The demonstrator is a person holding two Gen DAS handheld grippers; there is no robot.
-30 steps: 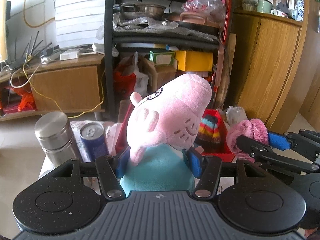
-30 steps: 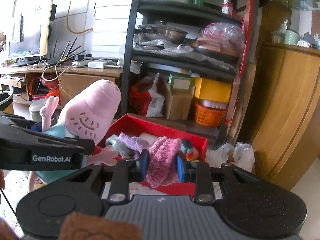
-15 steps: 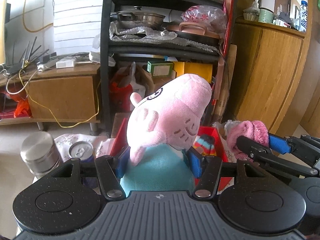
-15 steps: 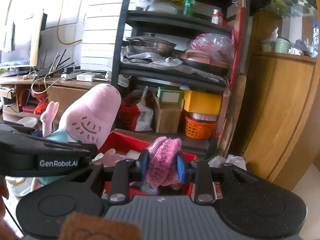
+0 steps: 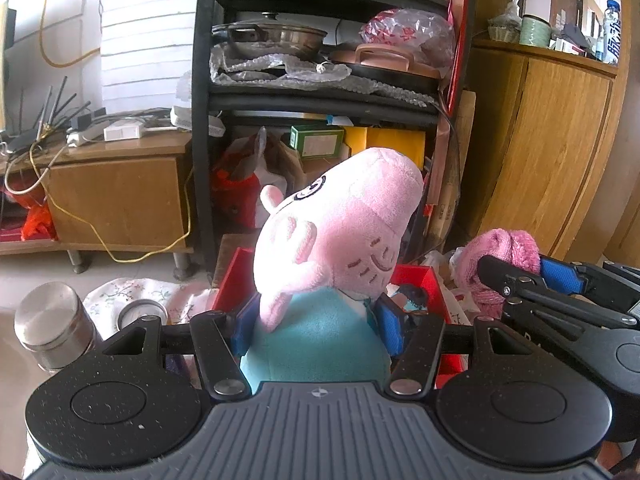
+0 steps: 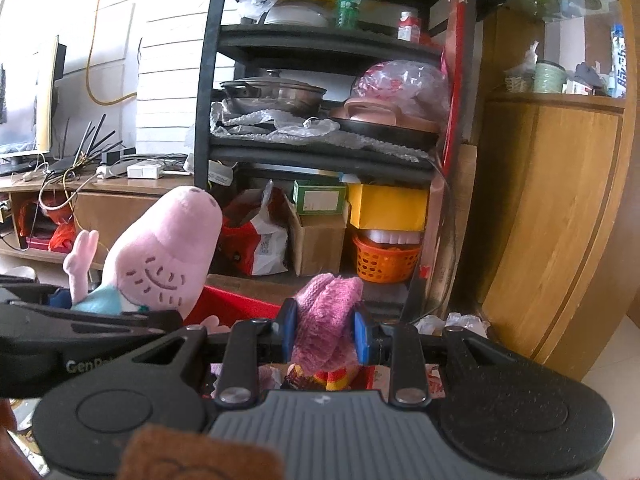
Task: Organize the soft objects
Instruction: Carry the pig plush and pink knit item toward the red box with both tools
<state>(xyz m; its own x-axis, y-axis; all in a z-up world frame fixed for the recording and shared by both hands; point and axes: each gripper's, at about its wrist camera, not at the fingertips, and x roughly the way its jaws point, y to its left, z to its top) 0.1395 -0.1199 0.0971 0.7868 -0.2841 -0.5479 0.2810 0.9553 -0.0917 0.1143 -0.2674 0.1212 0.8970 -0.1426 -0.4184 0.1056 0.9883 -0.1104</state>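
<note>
Both soft items gripped and held above the red box (image 5: 416, 276); neither is sorted yet.

The left gripper (image 5: 316, 330) clamps the teal body of the plush pig (image 5: 340, 232): short fuzzy pile, rounded pink head, stitched smile. The right gripper (image 6: 325, 334) is pinched tight on the pink knit piece (image 6: 330, 312), a ribbed, bunched, floppy fabric. In the red box, a stiff-walled container, a striped knit item (image 6: 334, 380) lies below. Judged remaining: place both held items.

Each black gripper (image 5: 316, 326) has blue finger pads (image 6: 360, 334), silver screws, ribbed grey housing.
</note>
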